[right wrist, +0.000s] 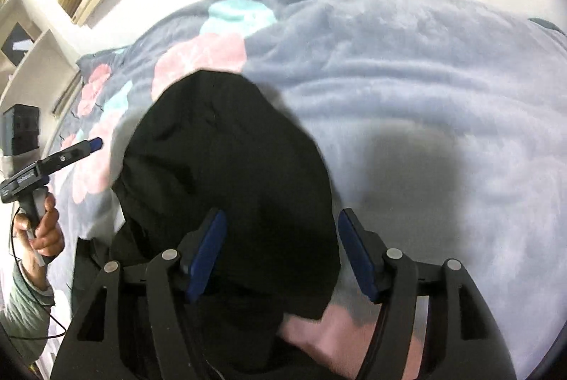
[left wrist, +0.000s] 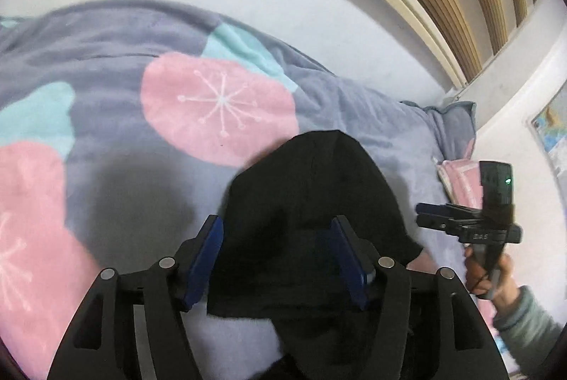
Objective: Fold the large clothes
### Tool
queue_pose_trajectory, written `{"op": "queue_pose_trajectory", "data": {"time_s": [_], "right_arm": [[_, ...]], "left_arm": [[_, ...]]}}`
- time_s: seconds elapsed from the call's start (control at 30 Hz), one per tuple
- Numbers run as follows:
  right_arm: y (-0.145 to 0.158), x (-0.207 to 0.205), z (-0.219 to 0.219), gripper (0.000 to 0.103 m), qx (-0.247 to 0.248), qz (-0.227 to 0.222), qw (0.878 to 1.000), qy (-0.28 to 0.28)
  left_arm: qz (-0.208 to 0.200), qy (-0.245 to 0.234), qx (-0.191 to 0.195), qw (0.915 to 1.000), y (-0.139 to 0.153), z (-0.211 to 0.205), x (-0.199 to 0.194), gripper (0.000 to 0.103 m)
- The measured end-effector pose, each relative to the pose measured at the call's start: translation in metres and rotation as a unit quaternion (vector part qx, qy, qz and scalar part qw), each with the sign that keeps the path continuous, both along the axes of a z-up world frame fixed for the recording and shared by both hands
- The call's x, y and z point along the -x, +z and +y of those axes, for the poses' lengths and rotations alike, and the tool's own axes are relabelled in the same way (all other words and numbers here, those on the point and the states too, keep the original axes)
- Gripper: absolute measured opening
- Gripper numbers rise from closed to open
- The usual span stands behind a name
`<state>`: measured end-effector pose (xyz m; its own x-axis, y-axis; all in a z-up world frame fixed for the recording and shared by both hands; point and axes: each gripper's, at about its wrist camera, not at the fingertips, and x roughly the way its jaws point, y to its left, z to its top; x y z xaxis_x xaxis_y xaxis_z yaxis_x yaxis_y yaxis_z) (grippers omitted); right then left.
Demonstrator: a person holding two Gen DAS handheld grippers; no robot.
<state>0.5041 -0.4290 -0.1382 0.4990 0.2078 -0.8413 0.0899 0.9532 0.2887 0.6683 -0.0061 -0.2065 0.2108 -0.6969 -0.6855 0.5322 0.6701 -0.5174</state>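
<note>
The black fabric garment (left wrist: 312,220) lies bunched on the grey fleece blanket with pink circles (left wrist: 219,103); folding looks barely begun. Left hand-held gripper (left wrist: 280,263) and right hand-held gripper (right wrist: 283,256) both gape above it, gripping nothing.

Wide open blanket (left wrist: 117,36) to the left and ahead, nothing standing on it. The black garment (left wrist: 312,202) fills the middle, lying between both open pairs of jaws. Right side is tight: a pillow (left wrist: 450,124) against the wall (left wrist: 510,117), and the right gripper (left wrist: 421,215) hovering there.

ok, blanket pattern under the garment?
Grey blanket with pink and teal blobs, white starburst lines; clearest in left wrist view.
</note>
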Motion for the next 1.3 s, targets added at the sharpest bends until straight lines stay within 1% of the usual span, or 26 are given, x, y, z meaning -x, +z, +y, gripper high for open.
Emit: {"op": "queue_pose_trajectory", "data": {"time_s": [0.07,0.2,0.3,0.37,0.4,0.43,0.5,0.53,0.57,0.63,0.67,0.7,0.77,0.8,0.83,0.9,0.93,0.97,1.0,1.03,1.1,1.13,1.2,1.23,1.27,1.3], "right_arm": [[-0.008,-0.014,-0.008,0.069,-0.001,0.007,1.0,-0.001],[-0.025,-0.046,-0.012,0.069,-0.011,0.033,0.999,0.002],[-0.047,-0.069,-0.007,0.069,-0.019,0.059,0.998,0.008],[-0.059,-0.075,-0.002,0.068,-0.029,0.071,0.997,0.02],[-0.061,-0.076,0.003,0.054,-0.023,0.071,0.997,0.028],[-0.059,-0.075,0.008,0.045,-0.018,0.067,0.997,0.038],[-0.048,-0.068,0.016,0.023,0.003,0.053,0.997,0.053],[-0.039,-0.06,0.023,0.02,0.021,0.042,0.997,0.066],[-0.03,-0.052,0.027,0.018,0.034,0.033,0.996,0.074],[0.002,-0.023,0.039,0.016,0.053,0.002,0.994,0.091],[0.011,-0.014,0.043,0.016,0.057,-0.007,0.994,0.095],[0.03,0.006,0.05,0.016,0.065,-0.025,0.992,0.101],[0.057,0.038,0.062,0.016,0.073,-0.05,0.99,0.106],[0.065,0.049,0.067,0.016,0.077,-0.059,0.989,0.108],[0.081,0.071,0.077,0.016,0.091,-0.073,0.987,0.112],[0.097,0.095,0.093,0.016,0.104,-0.088,0.984,0.113],[0.108,0.117,0.104,0.016,0.11,-0.097,0.983,0.111],[0.113,0.129,0.108,0.016,0.11,-0.101,0.983,0.109],[0.119,0.152,0.119,0.016,0.112,-0.107,0.982,0.104],[0.121,0.167,0.129,0.016,0.123,-0.11,0.981,0.102],[0.123,0.207,0.155,0.016,0.168,-0.116,0.974,0.099],[0.121,0.22,0.164,0.016,0.172,-0.115,0.973,0.098],[0.111,0.251,0.185,0.016,0.179,-0.105,0.973,0.1],[0.101,0.272,0.199,0.016,0.182,-0.091,0.974,0.102],[0.092,0.286,0.206,0.016,0.176,-0.078,0.976,0.102],[0.085,0.295,0.211,0.019,0.168,-0.066,0.978,0.102]], "left_arm": [[0.038,-0.012,0.017,0.999,-0.01,-0.006,-0.019,0.066],[0.083,-0.003,-0.004,0.9966,-0.041,-0.024,-0.05,0.066],[0.127,-0.028,0.007,0.9914,-0.067,-0.037,-0.06,0.066],[0.137,-0.04,0.011,0.9897,-0.076,-0.045,-0.059,0.066],[0.137,-0.048,0.016,0.9893,-0.078,-0.049,-0.056,0.065],[0.13,-0.056,0.019,0.9897,-0.076,-0.053,-0.051,0.065],[0.079,-0.067,0.006,0.9946,-0.063,-0.059,-0.035,0.049],[0.067,-0.073,0.002,0.9951,-0.058,-0.06,-0.031,0.036],[0.058,-0.08,0.004,0.9951,-0.05,-0.058,-0.025,0.03],[0.036,-0.094,0.012,0.9949,-0.026,-0.048,-0.007,0.028],[0.02,-0.101,0.015,0.9945,-0.012,-0.042,0.005,0.027],[-0.002,-0.111,0.018,0.9936,0.006,-0.035,0.021,0.027],[-0.027,-0.125,0.021,0.9916,0.032,-0.024,0.047,0.027],[-0.043,-0.133,0.018,0.99,0.047,-0.018,0.066,0.027],[-0.053,-0.137,0.016,0.989,0.057,-0.013,0.078,0.027],[-0.071,-0.147,0.016,0.9864,0.078,0.002,0.111,0.027],[-0.077,-0.149,0.013,0.9857,0.085,0.009,0.123,0.027],[-0.084,-0.151,0.01,0.985,0.092,0.014,0.136,0.027],[-0.091,-0.153,0.006,0.984,0.1,0.022,0.155,0.027],[-0.095,-0.154,0.004,0.9835,0.105,0.027,0.166,0.027],[-0.104,-0.159,-0.01,0.9817,0.11,0.04,0.195,0.027],[-0.108,-0.162,-0.023,0.9806,0.111,0.046,0.214,0.027],[-0.103,-0.161,-0.041,0.9807,0.106,0.059,0.245,0.027],[-0.095,-0.161,-0.048,0.9812,0.1,0.062,0.256,0.027],[-0.085,-0.159,-0.053,0.9822,0.093,0.071,0.272,0.027],[-0.075,-0.154,-0.058,0.9834,0.084,0.078,0.285,0.027]]}}
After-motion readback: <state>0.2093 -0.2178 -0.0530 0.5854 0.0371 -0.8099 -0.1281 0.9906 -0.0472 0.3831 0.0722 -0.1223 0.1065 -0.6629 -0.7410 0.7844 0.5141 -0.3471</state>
